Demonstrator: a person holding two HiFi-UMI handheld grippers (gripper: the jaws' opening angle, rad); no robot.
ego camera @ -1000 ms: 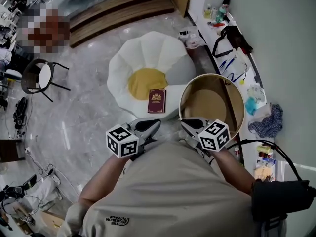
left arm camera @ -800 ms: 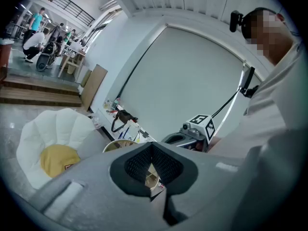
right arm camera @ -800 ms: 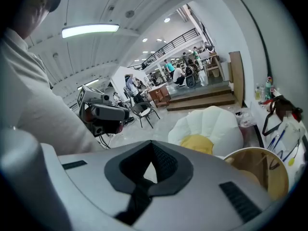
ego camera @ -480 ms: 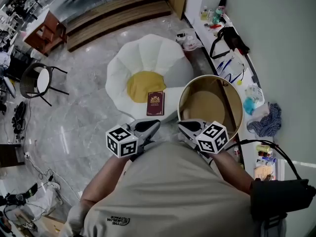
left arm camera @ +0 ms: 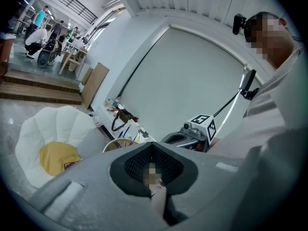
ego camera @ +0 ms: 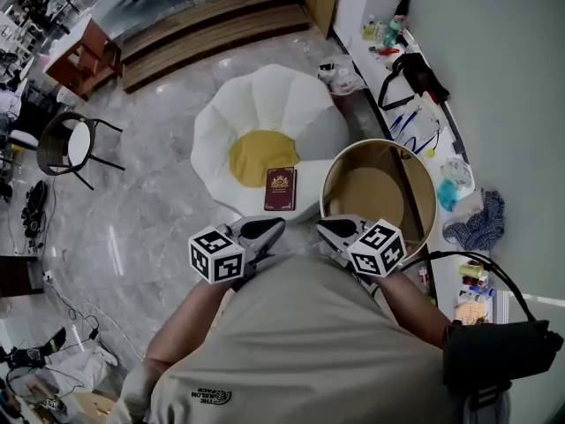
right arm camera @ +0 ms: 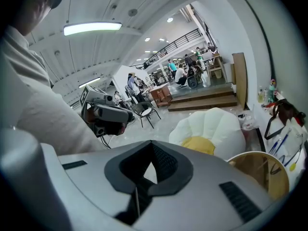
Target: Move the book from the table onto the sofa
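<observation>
A maroon book (ego camera: 280, 189) lies flat on the white flower-shaped sofa (ego camera: 265, 104), at the near edge of its yellow centre. The round wooden table (ego camera: 417, 170) with a glass top stands to the right of the sofa, and no book is on it. My left gripper (ego camera: 277, 226) and right gripper (ego camera: 324, 228) are held close to my chest, short of the sofa and the table, both shut with nothing in them. In the left gripper view the sofa (left arm camera: 53, 129) and a corner of the book (left arm camera: 72, 165) show past the shut jaws. The right gripper view shows the sofa (right arm camera: 214, 129) and the table (right arm camera: 262, 170).
A black chair (ego camera: 71, 140) and a red-brown side table (ego camera: 84, 56) stand at the left on the marble floor. Wooden steps (ego camera: 212, 20) run along the back. A cluttered white shelf (ego camera: 424, 104) lines the right wall, with a blue cloth (ego camera: 481, 219) on it.
</observation>
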